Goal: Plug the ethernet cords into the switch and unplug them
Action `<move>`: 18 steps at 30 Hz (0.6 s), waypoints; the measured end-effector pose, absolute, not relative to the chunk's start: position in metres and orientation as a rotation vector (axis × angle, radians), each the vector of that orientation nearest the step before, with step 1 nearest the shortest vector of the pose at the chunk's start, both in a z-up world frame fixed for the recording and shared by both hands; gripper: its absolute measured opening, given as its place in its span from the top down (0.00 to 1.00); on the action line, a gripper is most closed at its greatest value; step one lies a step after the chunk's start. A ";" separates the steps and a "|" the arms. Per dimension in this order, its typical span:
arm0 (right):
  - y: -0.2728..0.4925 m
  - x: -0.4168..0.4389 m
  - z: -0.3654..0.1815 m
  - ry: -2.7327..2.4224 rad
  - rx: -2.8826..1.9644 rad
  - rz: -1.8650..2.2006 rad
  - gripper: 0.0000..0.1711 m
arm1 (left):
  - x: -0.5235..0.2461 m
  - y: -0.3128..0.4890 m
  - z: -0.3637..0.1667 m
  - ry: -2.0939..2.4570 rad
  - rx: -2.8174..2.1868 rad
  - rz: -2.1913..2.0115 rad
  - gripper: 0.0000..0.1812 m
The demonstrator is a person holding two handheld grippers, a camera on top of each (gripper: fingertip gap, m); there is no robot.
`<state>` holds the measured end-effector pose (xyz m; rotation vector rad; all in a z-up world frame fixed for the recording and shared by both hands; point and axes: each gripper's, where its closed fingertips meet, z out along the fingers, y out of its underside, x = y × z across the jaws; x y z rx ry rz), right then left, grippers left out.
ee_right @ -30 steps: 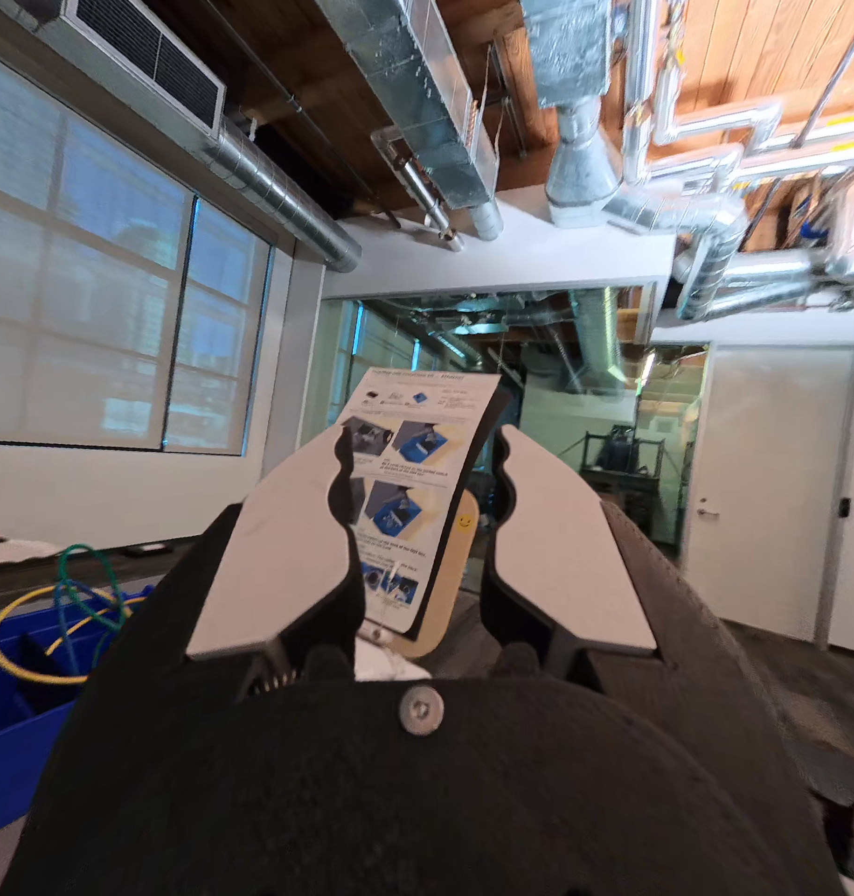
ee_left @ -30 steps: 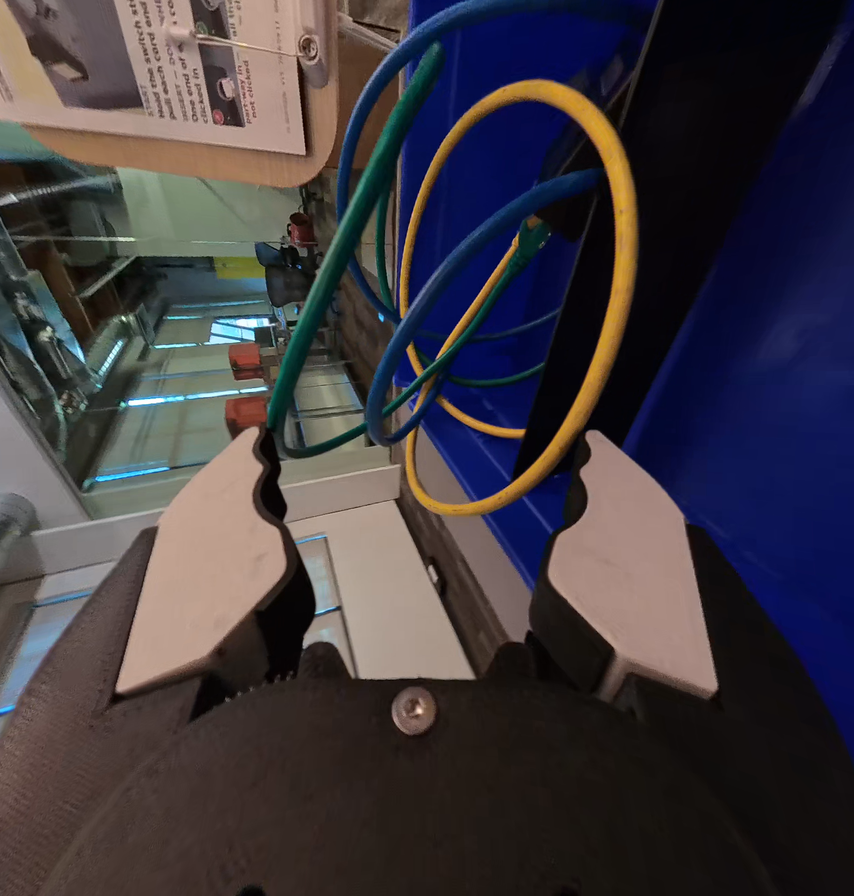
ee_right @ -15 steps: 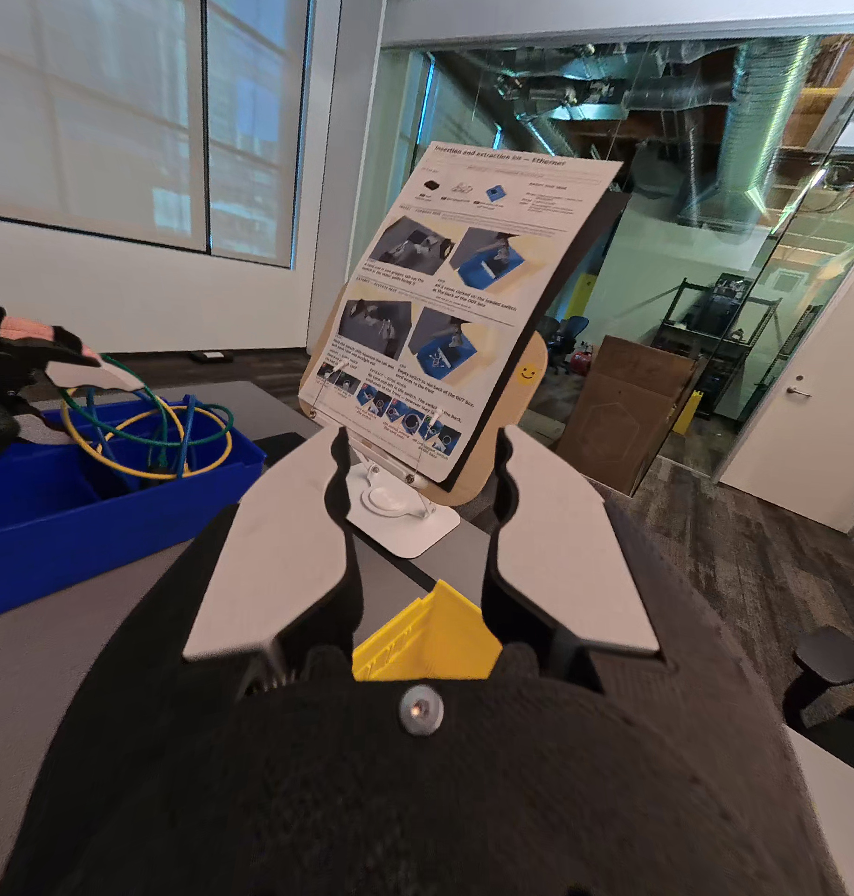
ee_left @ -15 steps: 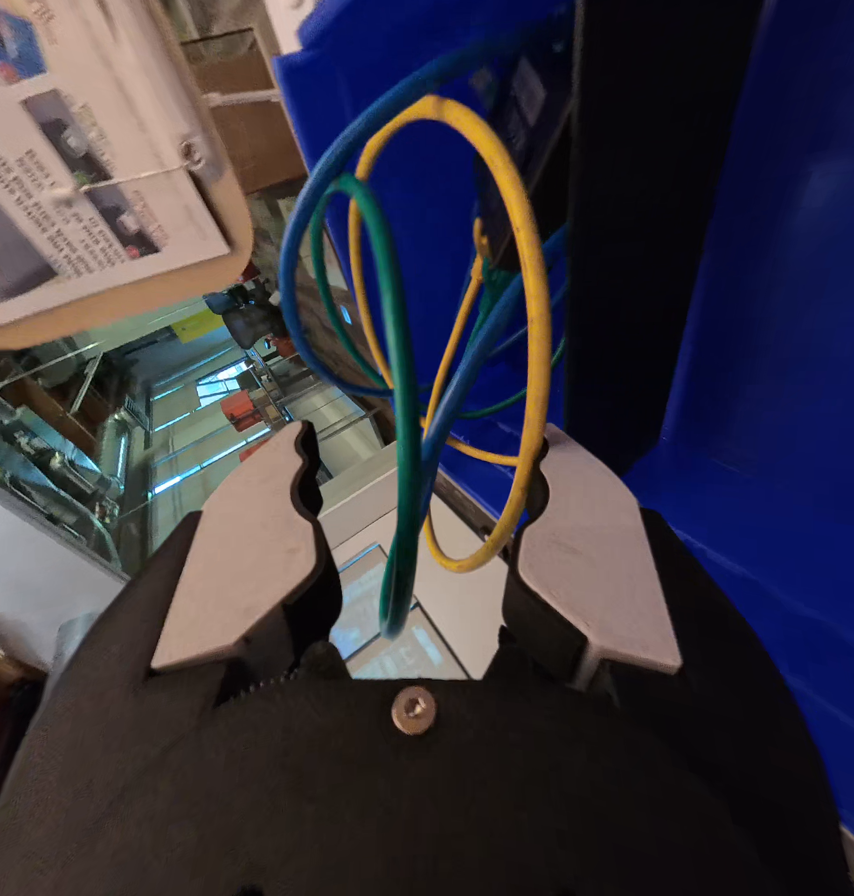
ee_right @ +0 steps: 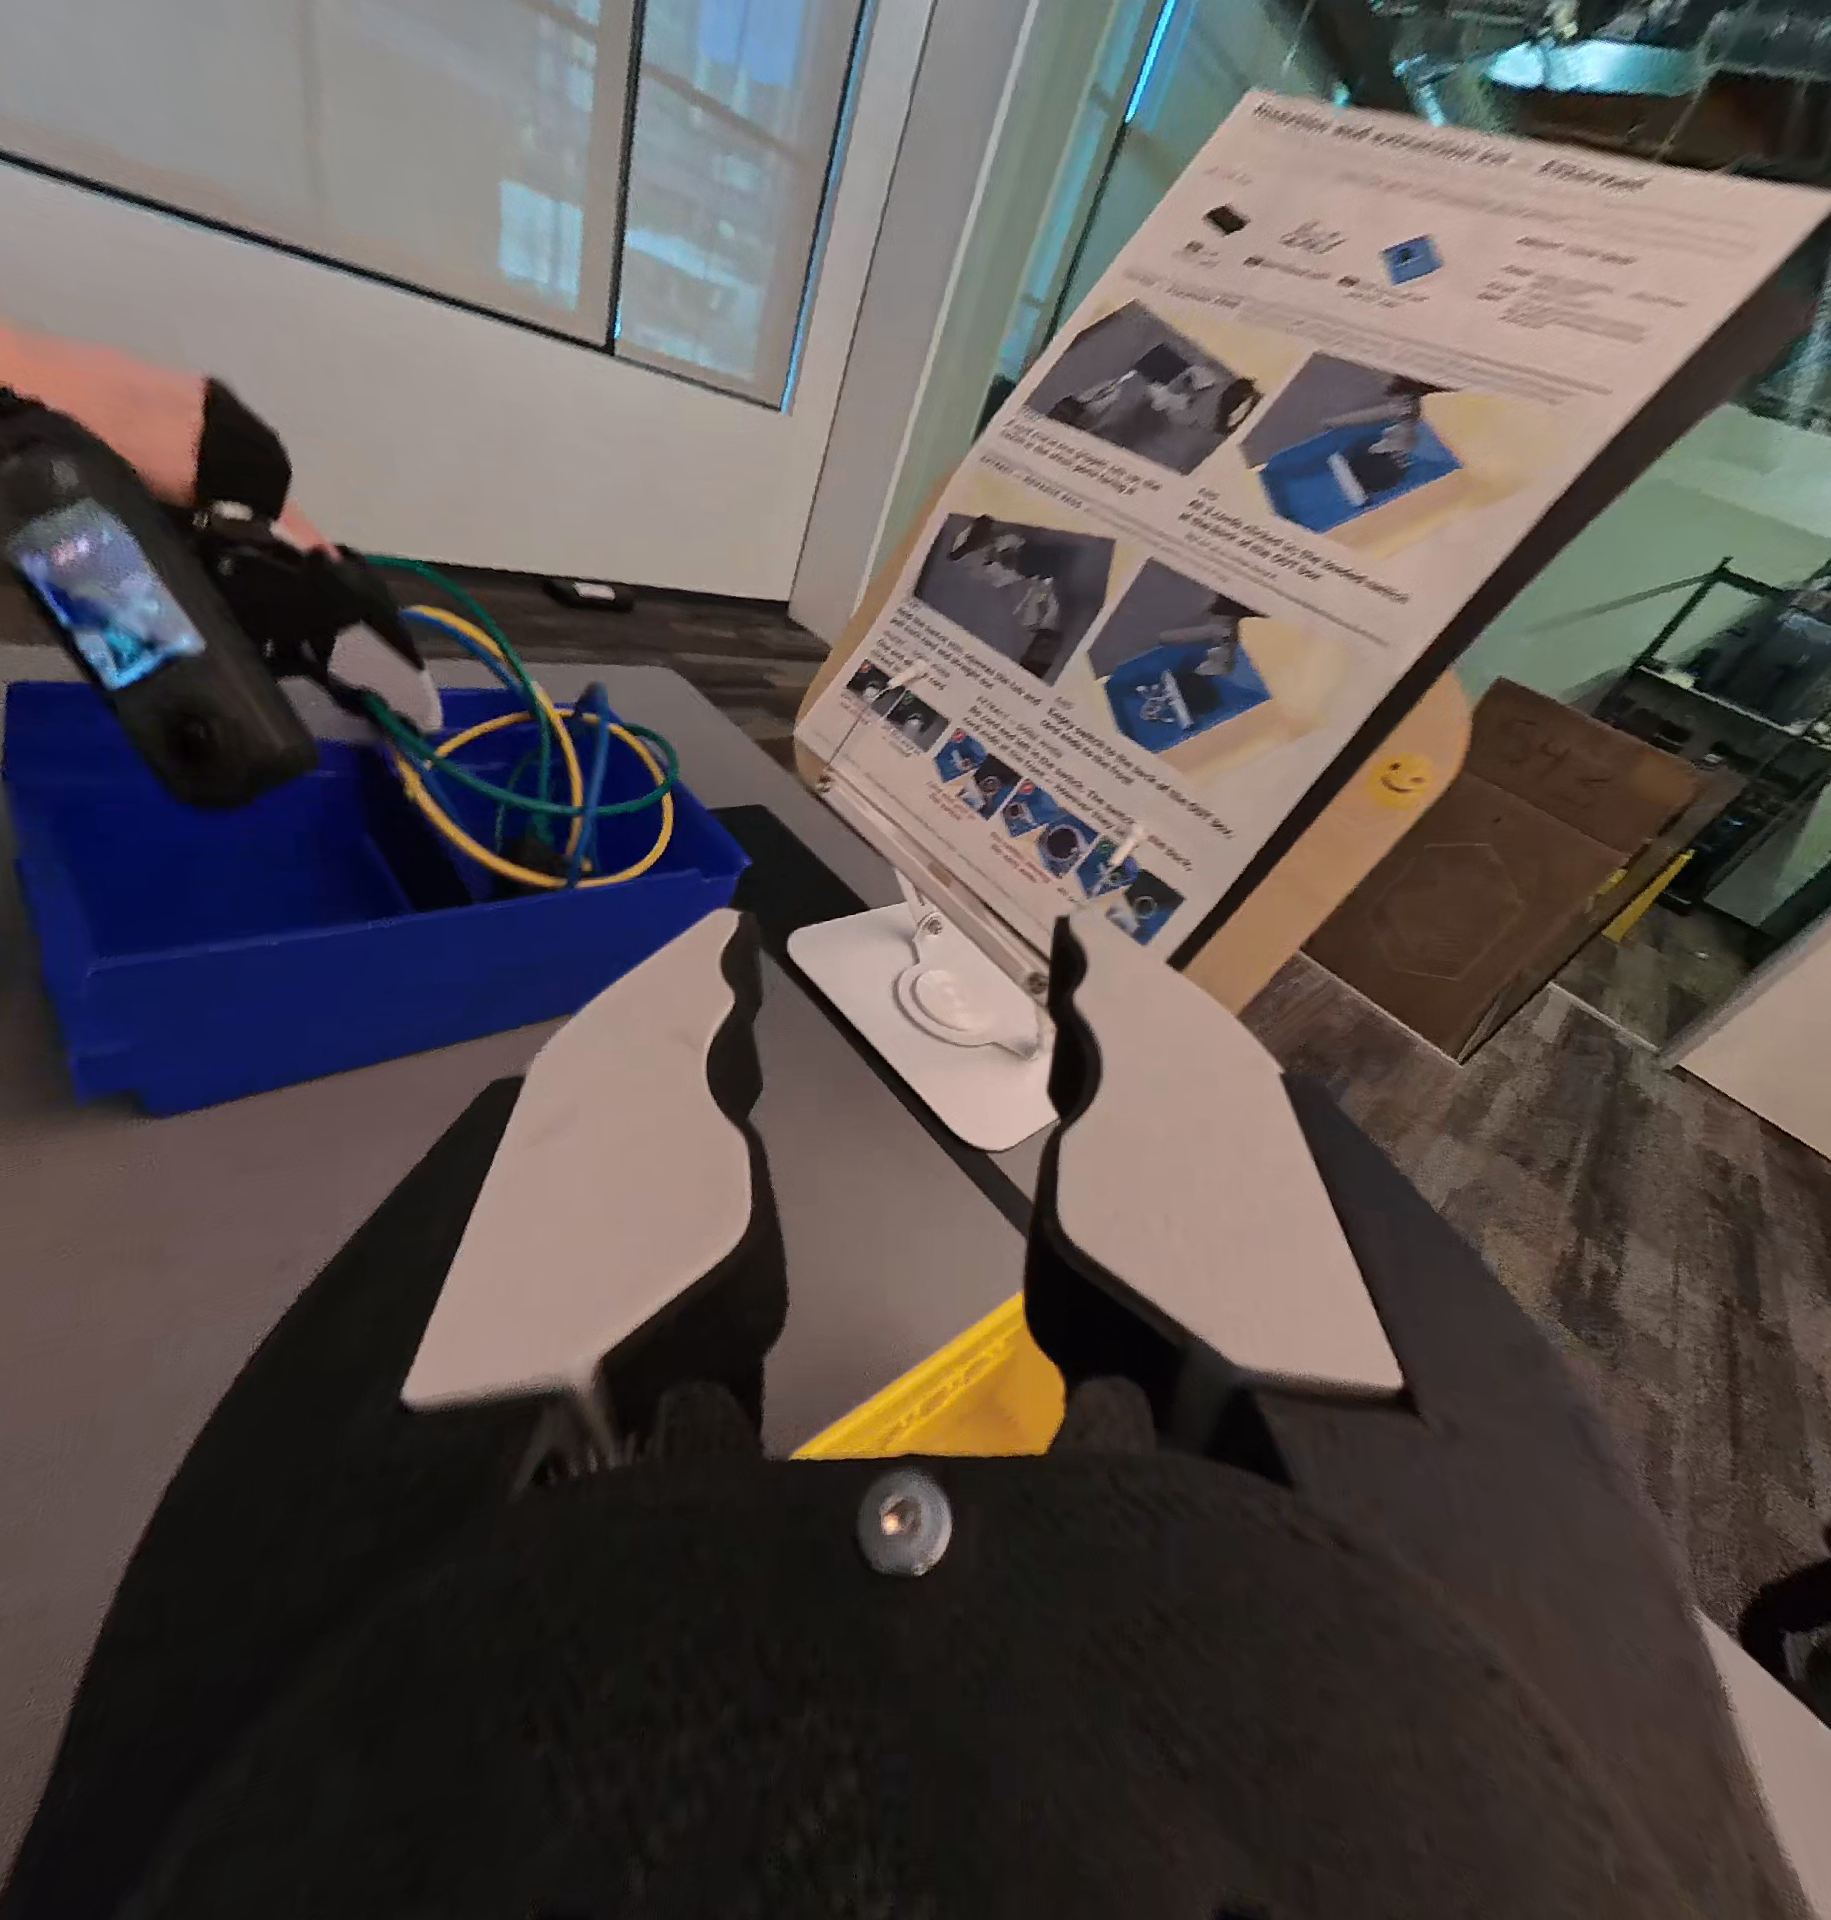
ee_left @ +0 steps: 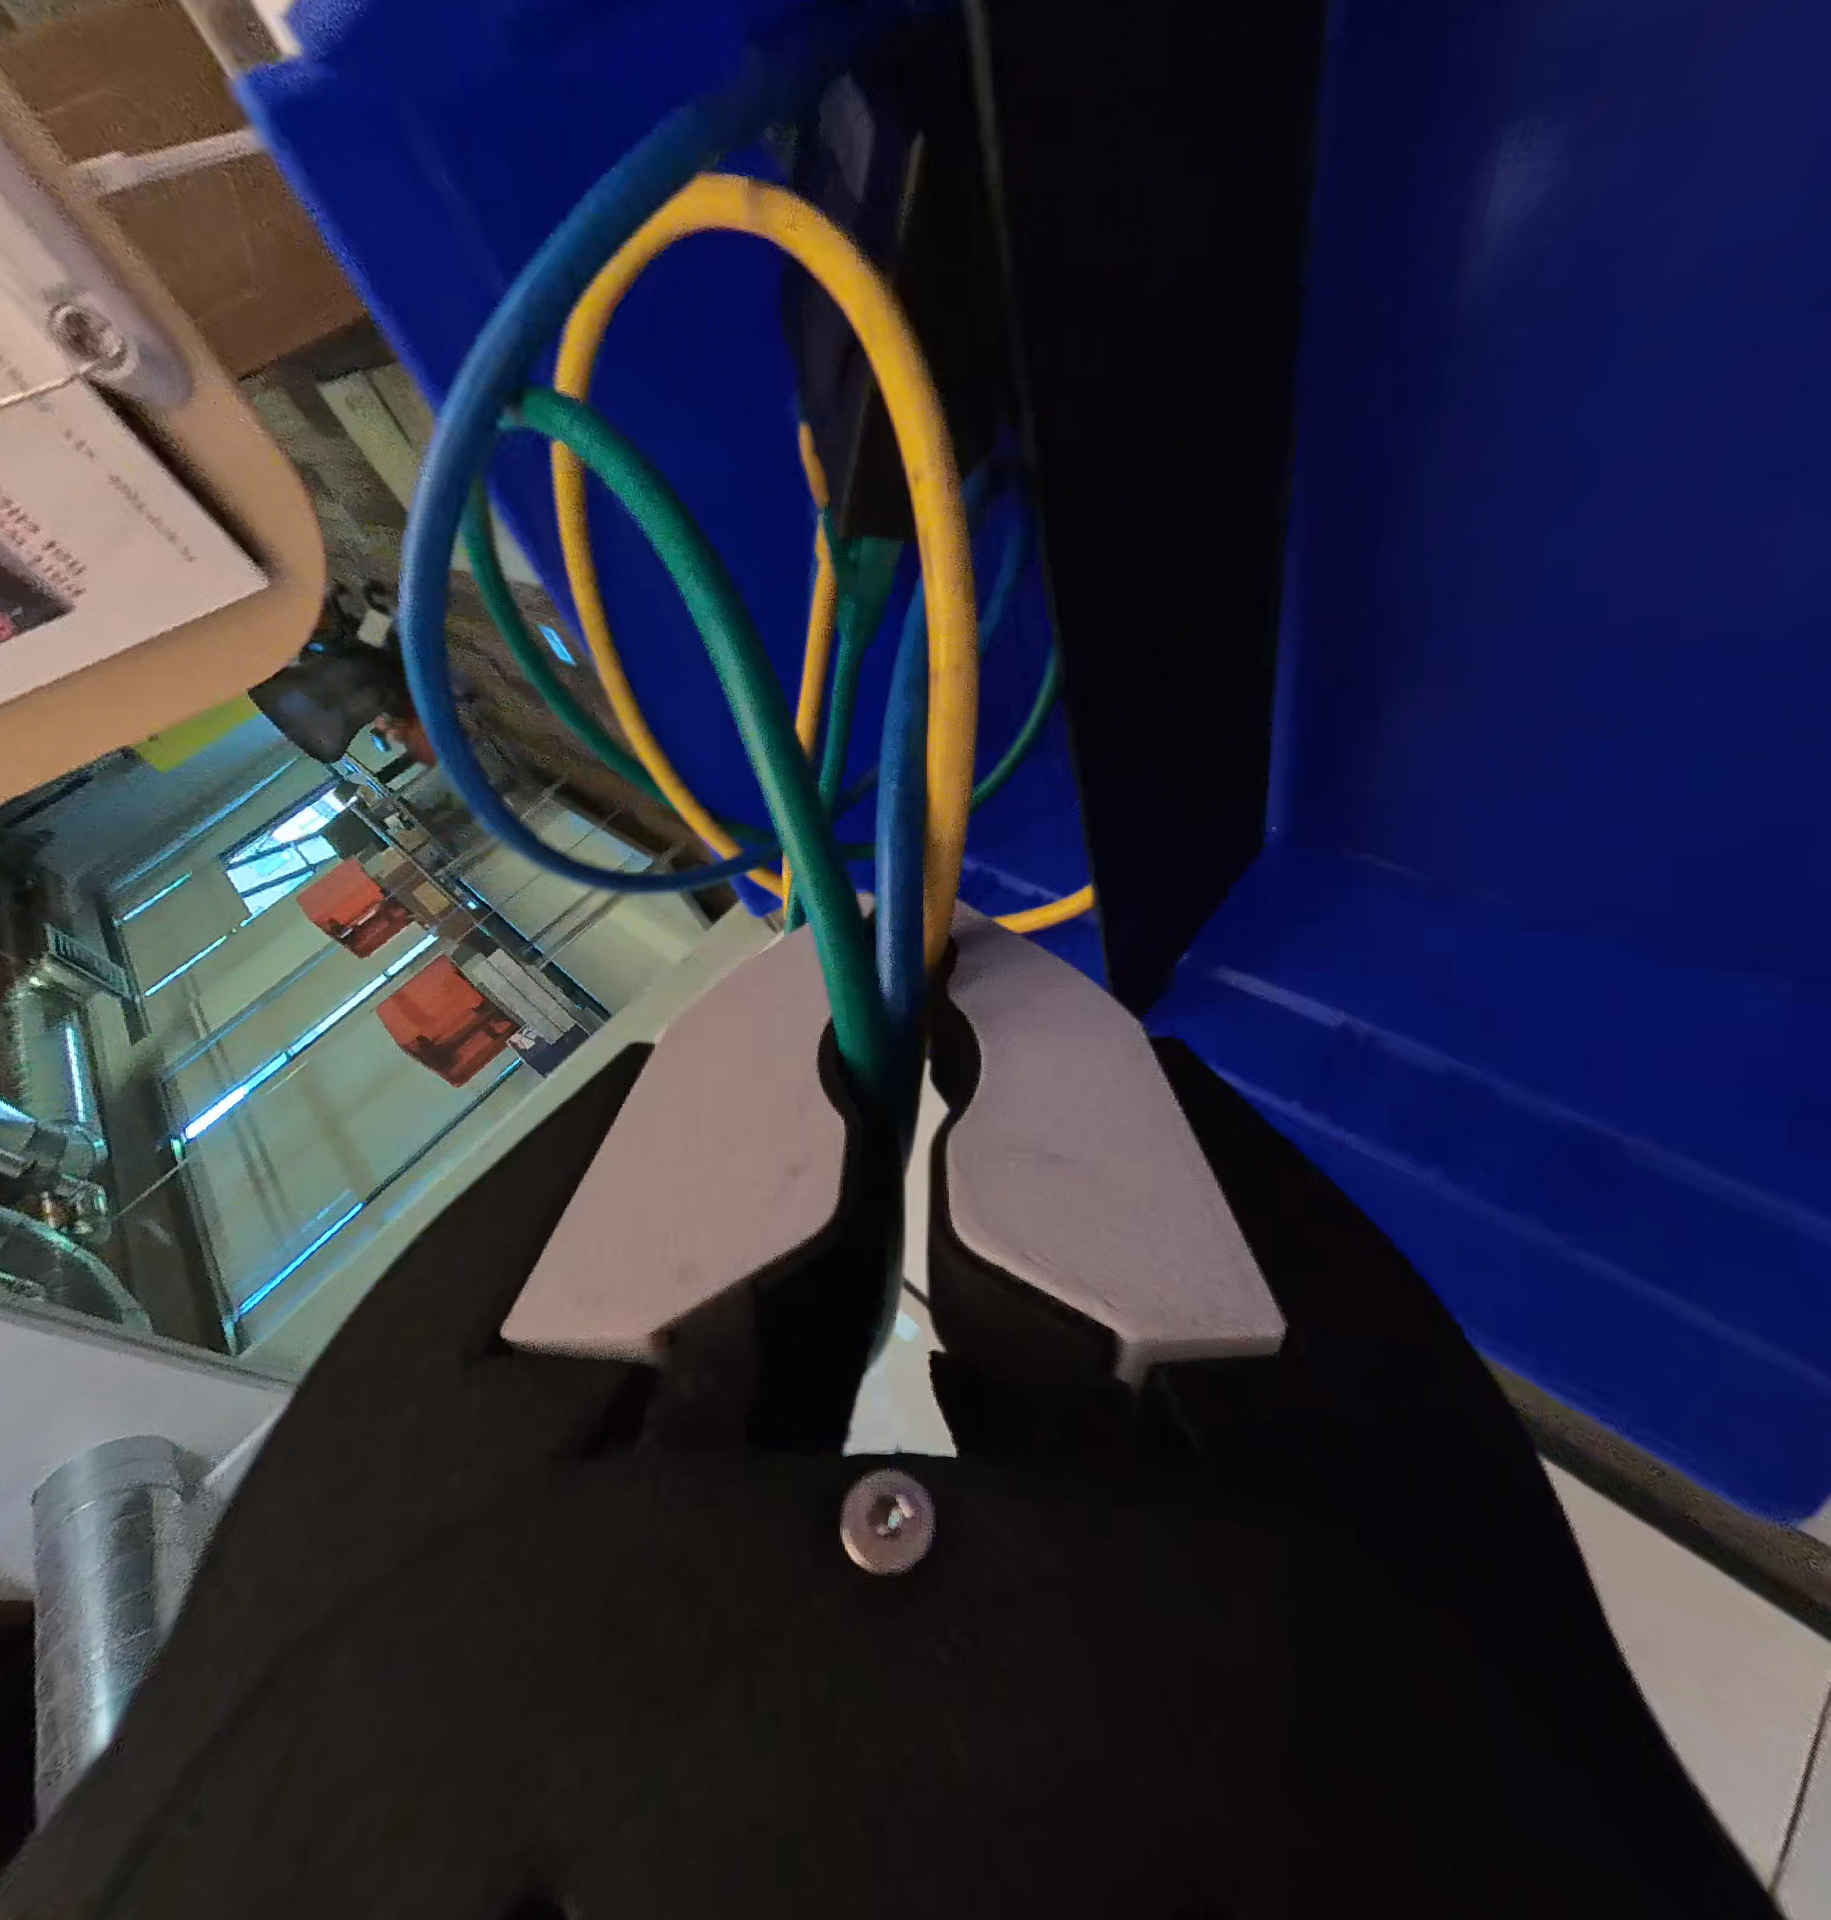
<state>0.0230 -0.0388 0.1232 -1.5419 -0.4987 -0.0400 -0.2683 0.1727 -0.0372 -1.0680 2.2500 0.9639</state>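
Left wrist cam is rolled sideways, jammed right up against the blue bin (ee_left: 1576, 727) and its cord loops (ee_left: 745, 665). Right wrist cam sits farther back over the tabletop (ee_right: 267, 1226), looking across at that same bin (ee_right: 371, 966), cords (ee_right: 537, 769) and the instruction board (ee_right: 1254, 540).

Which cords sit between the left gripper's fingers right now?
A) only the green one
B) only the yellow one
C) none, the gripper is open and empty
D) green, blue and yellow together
D: the left gripper is closed on the green cord, blue cord and yellow cord together.
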 end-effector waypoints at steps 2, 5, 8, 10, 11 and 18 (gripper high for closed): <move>-0.031 0.011 0.114 -0.535 -1.569 -0.022 0.69 | -0.266 0.174 -0.018 2.201 -1.068 0.964 1.00; -0.021 -0.016 0.100 -0.585 -1.599 0.060 0.71 | -0.262 0.177 0.013 2.112 -1.100 0.929 1.00; -0.008 -0.059 0.081 -0.628 -1.640 0.201 0.72 | -0.258 0.181 0.041 2.041 -1.128 0.911 1.00; 0.000 -0.095 0.062 -0.701 -1.651 0.254 0.71 | -0.255 0.182 0.058 2.008 -1.126 0.920 1.00; 0.006 -0.108 0.052 -0.726 -1.663 0.224 0.71 | -0.254 0.183 0.067 1.992 -1.117 0.932 1.00; 0.026 -0.062 0.022 -0.689 -1.872 -0.225 0.71 | -0.257 0.190 0.089 1.952 -1.133 0.966 1.00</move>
